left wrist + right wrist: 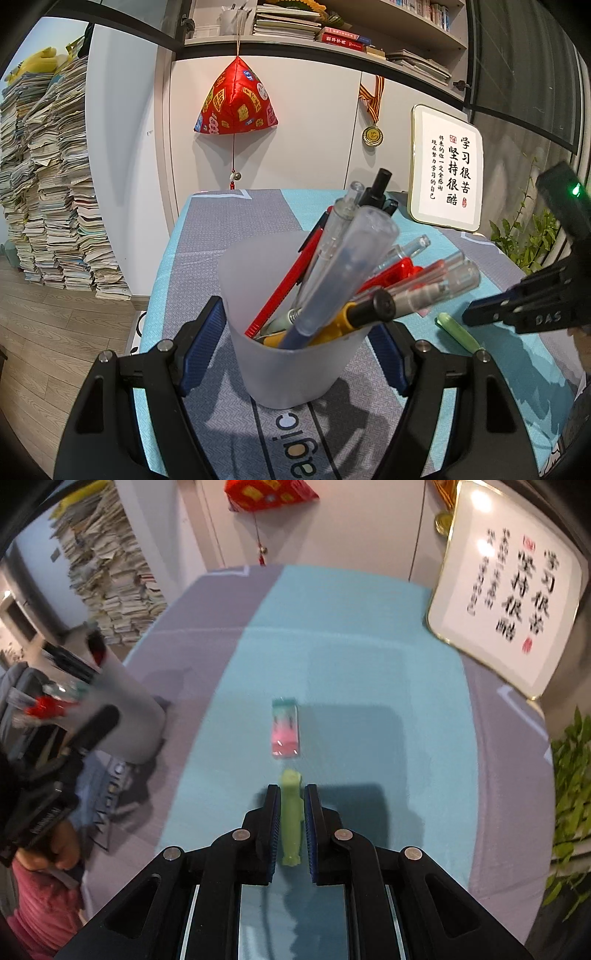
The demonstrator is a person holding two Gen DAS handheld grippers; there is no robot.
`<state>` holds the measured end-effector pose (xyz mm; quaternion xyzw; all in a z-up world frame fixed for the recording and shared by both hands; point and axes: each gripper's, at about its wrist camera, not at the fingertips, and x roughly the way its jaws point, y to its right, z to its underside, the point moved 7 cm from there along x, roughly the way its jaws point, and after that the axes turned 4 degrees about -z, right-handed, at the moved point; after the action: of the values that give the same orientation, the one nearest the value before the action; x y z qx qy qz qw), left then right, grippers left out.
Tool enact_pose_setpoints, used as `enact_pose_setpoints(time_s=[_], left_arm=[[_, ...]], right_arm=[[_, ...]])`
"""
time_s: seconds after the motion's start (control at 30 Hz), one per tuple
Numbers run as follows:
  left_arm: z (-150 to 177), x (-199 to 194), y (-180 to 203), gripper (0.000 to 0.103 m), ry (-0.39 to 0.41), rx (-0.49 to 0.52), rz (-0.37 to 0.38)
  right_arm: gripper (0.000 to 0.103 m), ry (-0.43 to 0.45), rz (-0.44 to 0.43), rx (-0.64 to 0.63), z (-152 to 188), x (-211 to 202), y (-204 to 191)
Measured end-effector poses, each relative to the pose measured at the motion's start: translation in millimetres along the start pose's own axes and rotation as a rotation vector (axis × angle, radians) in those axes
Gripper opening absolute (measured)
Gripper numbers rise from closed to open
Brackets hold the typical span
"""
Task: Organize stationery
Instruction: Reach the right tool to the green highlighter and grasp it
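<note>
The left tool [295, 343] is clenched around the frosted pen cup [295, 369]; the right tool [291, 801] straddles the green pen [291, 812] on the surface [369, 664], jaws nearly closed on it. Beyond lie a pink eraser [285, 727], a framed calligraphy sign [506, 587], white cabinets [303, 122], bookshelves [369, 44] and stacked papers [55, 184].

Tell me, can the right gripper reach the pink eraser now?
Probably not yet: the right gripper has a green pen between its fingers. The pink eraser lies just beyond, with nothing else in the way.
</note>
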<state>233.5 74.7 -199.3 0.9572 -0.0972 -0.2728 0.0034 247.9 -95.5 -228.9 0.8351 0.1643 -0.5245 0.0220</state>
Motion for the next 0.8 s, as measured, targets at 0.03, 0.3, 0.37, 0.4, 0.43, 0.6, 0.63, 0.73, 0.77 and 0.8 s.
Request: enact_pose_setpoints(time_s=[0.03,0.3,0.37,0.4,0.43,0.6,0.63,0.73,0.77,0.8], left_arm=[[0.1,0.0,0.0,0.075,0.000,0.000,0.000],[0.8,-0.2,0.3,0.075,-0.002,0.000,0.000],[0.5,0.0,0.1,0.075,-0.002,-0.001,0.000],[0.4,0.1,0.1,0.075,-0.002,0.000,0.000],[0.8,-0.3,0.3,0.075,-0.002,0.000,0.000],[0.5,0.1,0.1,0.075,-0.002,0.000,0.000],[0.8,-0.1,0.2,0.075,-0.002,-0.001,0.000],[0.5,0.3,0.1,0.075,-0.002,0.000,0.000],[0.5,0.2,0.1,0.075,-0.002,0.000,0.000],[0.4,0.3,0.1,0.075,-0.002,0.000,0.000]], right_arm=[[0.011,-0.007,-0.006,0.004,2.1,4.0,1.2],[0.035,-0.019,-0.007,0.019,5.4,18.0,4.8],[0.037,-0.015,-0.007,0.013,4.9,18.2,4.2],[0.037,-0.017,-0.006,0.010,4.7,19.0,3.5],[0.037,-0.021,-0.002,0.007,4.0,20.7,3.2],[0.037,-0.022,0.004,0.003,-0.1,26.8,2.6],[0.037,-0.019,0.009,-0.003,-0.5,26.6,2.4],[0.036,-0.021,0.038,-0.033,-0.5,27.8,-0.8],[0.035,-0.019,0.048,-0.037,-0.7,27.8,-1.1],[0.027,-0.016,0.060,-0.040,-1.0,27.6,-0.9]])
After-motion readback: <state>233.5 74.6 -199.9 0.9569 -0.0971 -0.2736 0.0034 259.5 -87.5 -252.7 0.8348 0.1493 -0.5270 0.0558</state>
